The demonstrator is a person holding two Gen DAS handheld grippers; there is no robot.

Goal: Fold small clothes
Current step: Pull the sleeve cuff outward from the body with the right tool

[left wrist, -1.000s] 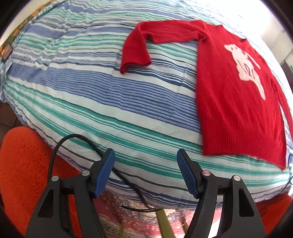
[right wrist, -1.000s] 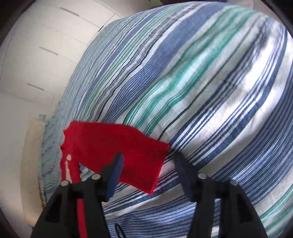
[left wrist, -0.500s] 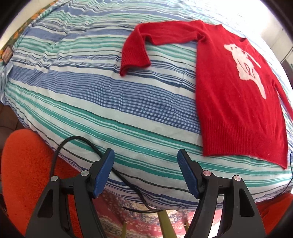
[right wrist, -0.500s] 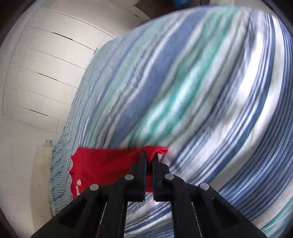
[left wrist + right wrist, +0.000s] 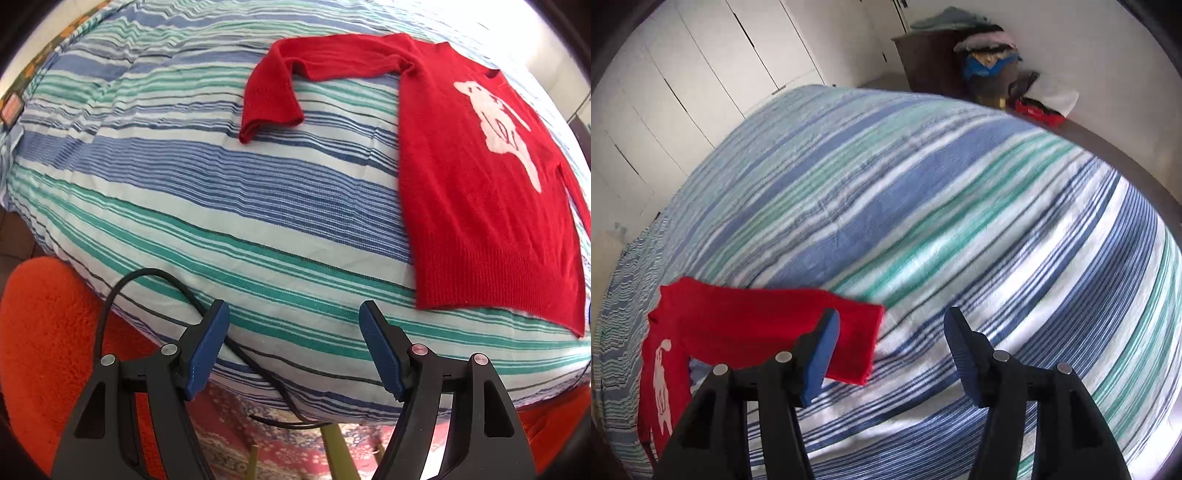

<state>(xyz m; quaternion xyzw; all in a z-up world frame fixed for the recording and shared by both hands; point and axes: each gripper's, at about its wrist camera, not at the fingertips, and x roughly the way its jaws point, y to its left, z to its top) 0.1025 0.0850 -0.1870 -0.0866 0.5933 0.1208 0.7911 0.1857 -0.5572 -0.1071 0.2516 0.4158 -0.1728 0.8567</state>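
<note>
One red knitted sweater with a white animal motif [image 5: 480, 192] lies face-up and spread out on the blue, green and white striped bedcover [image 5: 221, 192], its hem toward the bed's near edge and one long sleeve [image 5: 280, 85] bent back on itself across the middle of the cover; the other sleeve [image 5: 768, 325] stretches flat toward the opposite side. The likely trouble from here is a sleeve dragged instead of lifted: the soft knit could bunch and pull the body crooked if a pad catches only one layer or also pinches the loose bedcover beneath. The right gripper [image 5: 890, 354] hangs above that flat cuff with jaws opening and nothing between them. The left gripper [image 5: 293, 347] hovers near the bed's near edge, jaws wide apart, empty, a black cable [image 5: 147, 280] looping below it.
</note>
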